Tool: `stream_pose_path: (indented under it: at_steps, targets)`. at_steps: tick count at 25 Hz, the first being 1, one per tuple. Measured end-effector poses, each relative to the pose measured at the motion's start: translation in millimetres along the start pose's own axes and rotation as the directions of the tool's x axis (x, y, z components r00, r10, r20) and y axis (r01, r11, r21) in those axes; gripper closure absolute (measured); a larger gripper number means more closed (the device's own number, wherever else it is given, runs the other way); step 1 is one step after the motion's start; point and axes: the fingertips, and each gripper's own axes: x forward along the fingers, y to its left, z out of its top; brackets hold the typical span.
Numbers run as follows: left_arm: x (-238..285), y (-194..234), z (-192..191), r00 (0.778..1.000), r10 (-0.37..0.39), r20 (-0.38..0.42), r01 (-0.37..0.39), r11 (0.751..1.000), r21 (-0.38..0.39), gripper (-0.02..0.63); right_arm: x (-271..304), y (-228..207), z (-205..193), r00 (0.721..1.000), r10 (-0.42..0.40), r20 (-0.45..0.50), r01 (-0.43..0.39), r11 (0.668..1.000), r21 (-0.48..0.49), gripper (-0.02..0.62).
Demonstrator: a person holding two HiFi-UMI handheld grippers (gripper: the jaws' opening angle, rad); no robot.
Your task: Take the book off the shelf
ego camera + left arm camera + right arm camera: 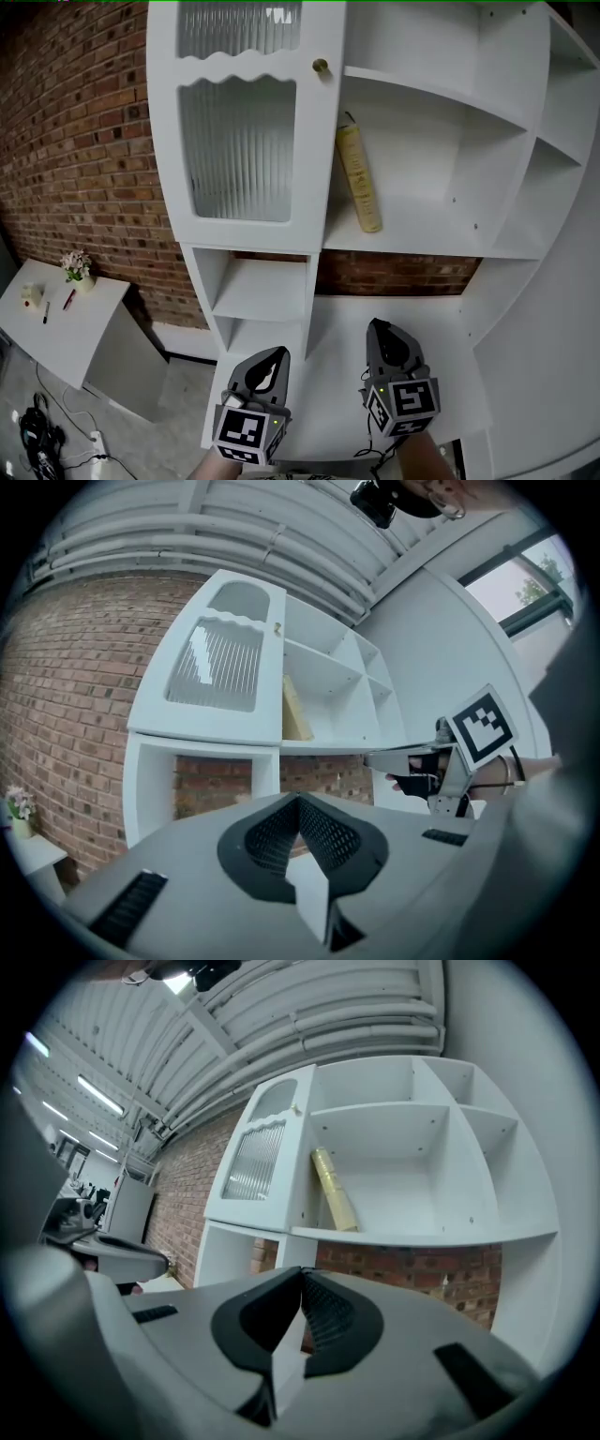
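Book (pixel 359 178) near upright on shelf (pixel 422 234), top leaning left, L tool (pixel 270 361) & R tool (pixel 381 330) both closed, empty

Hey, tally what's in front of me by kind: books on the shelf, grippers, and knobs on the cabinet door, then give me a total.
Books: 1, the yellow book
Grippers: 2, the left gripper and the right gripper
Door knobs: 1, the brass knob
Total: 4
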Motion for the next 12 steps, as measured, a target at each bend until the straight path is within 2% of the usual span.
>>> stream_pose_path:
  at_steps: [2,5,7,9,12]
  targets:
    - [10,7,12,0.999,-0.019,0.030,0.018,0.999,0.026,0.594,18,-6,14,1.000,-0.007,0.009,0.007,1.000,-0.001,0.580]
    - [24,18,27,0.997,-0.025,0.068,0.022,0.998,0.052,0.594,44,-15,33,1.000,-0.003,0.012,0.003,1.000,0.023,0.469]
    - [31,22,30,0.997,-0.025,0.075,0.021,0.998,0.058,0.594,59,-27,50,0.999,-0.032,0.025,0.031,0.999,0.025,0.396]
    - [37,27,30,0.997,-0.021,0.077,0.017,0.998,0.060,0.594,74,-40,68,0.997,-0.071,0.039,0.071,0.997,0.008,0.388]
    - [44,35,27,0.997,-0.011,0.077,0.006,0.997,0.071,0.594,101,-54,92,0.995,-0.096,0.040,0.097,0.994,-0.046,0.333]
